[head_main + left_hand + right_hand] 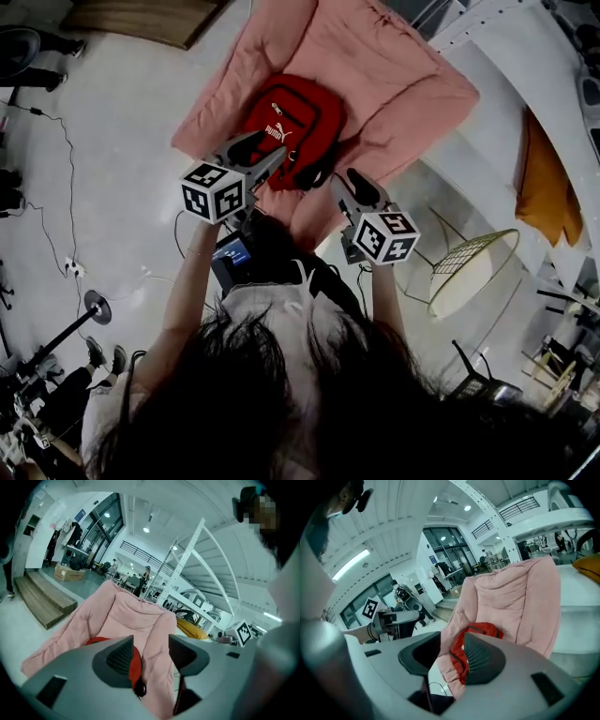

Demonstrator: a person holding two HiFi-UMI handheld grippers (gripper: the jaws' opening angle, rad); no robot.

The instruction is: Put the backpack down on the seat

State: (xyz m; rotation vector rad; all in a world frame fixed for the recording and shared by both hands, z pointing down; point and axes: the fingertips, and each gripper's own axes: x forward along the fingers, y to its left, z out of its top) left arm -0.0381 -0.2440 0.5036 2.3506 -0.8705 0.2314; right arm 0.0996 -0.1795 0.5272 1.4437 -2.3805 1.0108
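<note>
**Backpack lying on the pink seat, both grippers empty above it**

The jaws of the left gripper [151, 656] stood apart with nothing between them. The right gripper [452, 656] was likewise released and held nothing. In both gripper views only the seat and a strip of red showed through the gap.

From the head view, the backpack [291, 127] lay ahead of and below both sets of jaws, flat on the padded pink seat [375, 66]. Its long axis ran roughly away from the person, along the seat's length. The left gripper [258, 155] looked the nearer, its tips overlapping the bag's near left edge. The right gripper [359, 185] sat just off the near right corner.

The backpack was red and soft, front face up, with a white logo, dark zips and a black strap at its near end. By the look of it, it was already set down.
</note>
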